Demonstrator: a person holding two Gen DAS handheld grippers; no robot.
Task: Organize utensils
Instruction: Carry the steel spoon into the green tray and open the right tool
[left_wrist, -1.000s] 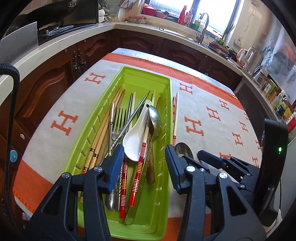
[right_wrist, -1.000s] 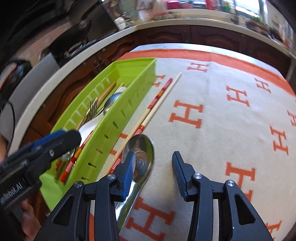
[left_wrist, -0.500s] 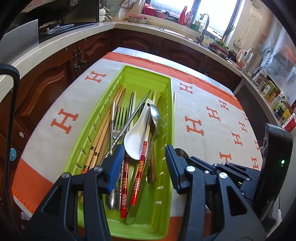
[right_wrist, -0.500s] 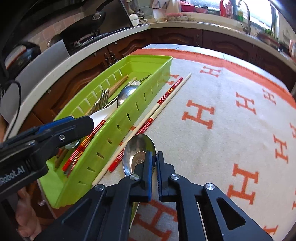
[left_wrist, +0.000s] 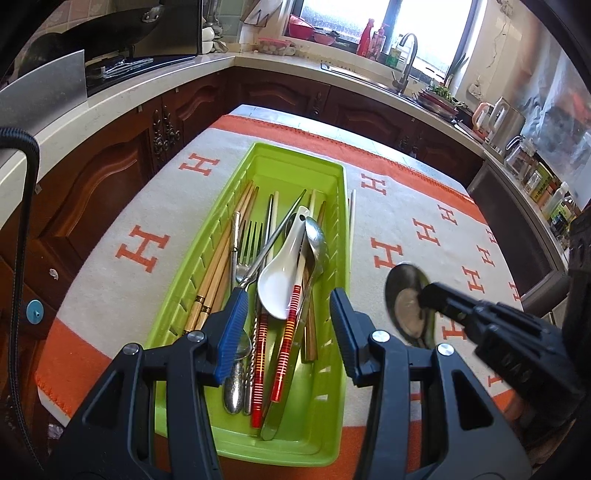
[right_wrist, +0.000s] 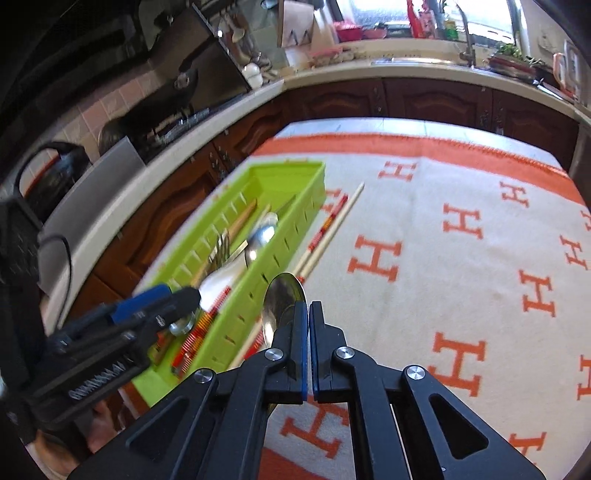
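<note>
Beside green tray (right_wrist: 236, 317) | right gripper (right_wrist: 307, 317) clamps metal spoon (right_wrist: 282, 299)

The right gripper (right_wrist: 307, 314) pointed steeply downward, its jaws pressed together on the metal spoon (right_wrist: 282, 301), whose bowl stuck out past the fingertips. The left gripper (left_wrist: 286, 314) angled down at a similar slant, its jaws standing partly apart with nothing pressed between the pads. Part of a hand (right_wrist: 99, 424) showed beneath the left gripper's body.
</note>
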